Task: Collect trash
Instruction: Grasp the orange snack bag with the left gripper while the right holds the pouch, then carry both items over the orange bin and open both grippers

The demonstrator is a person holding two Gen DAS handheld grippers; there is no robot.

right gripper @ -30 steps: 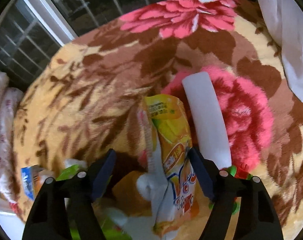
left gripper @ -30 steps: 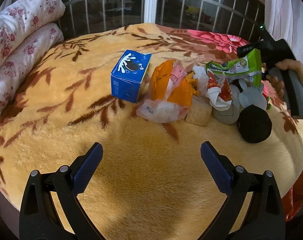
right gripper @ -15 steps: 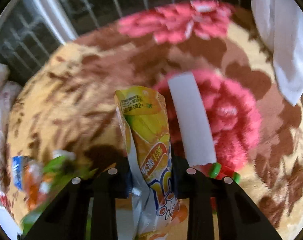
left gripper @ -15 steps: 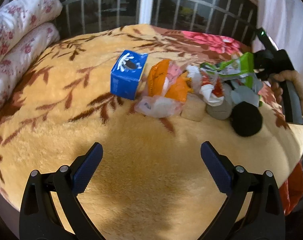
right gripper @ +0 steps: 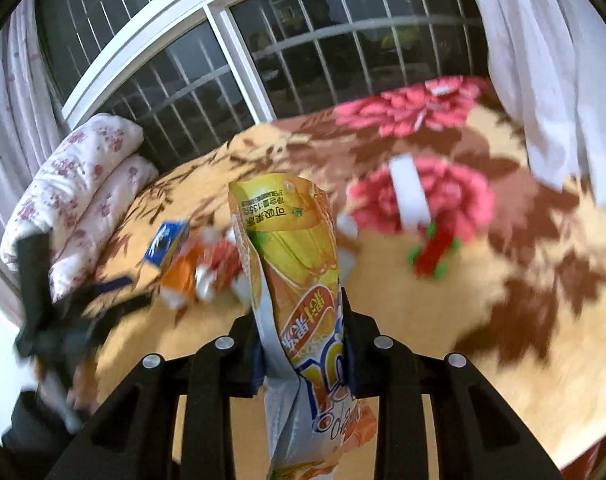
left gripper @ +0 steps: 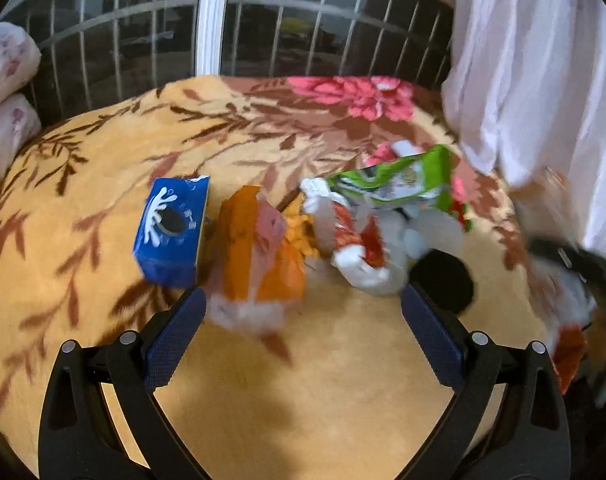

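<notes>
right gripper (right gripper: 303,340) clamps upright wrapper (right gripper: 295,264)

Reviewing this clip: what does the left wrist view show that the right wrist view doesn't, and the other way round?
Left wrist only: the open left hand-held gripper with nothing between its fingers, a green wrapper on top of the trash pile and a black round object.
Right wrist only: the right hand-held gripper shut on a yellow-orange pouch, and a red and green item on the blanket.
Both: the blue box, orange wrapper, white strip, barred window, white curtain and flowered quilt.
</notes>
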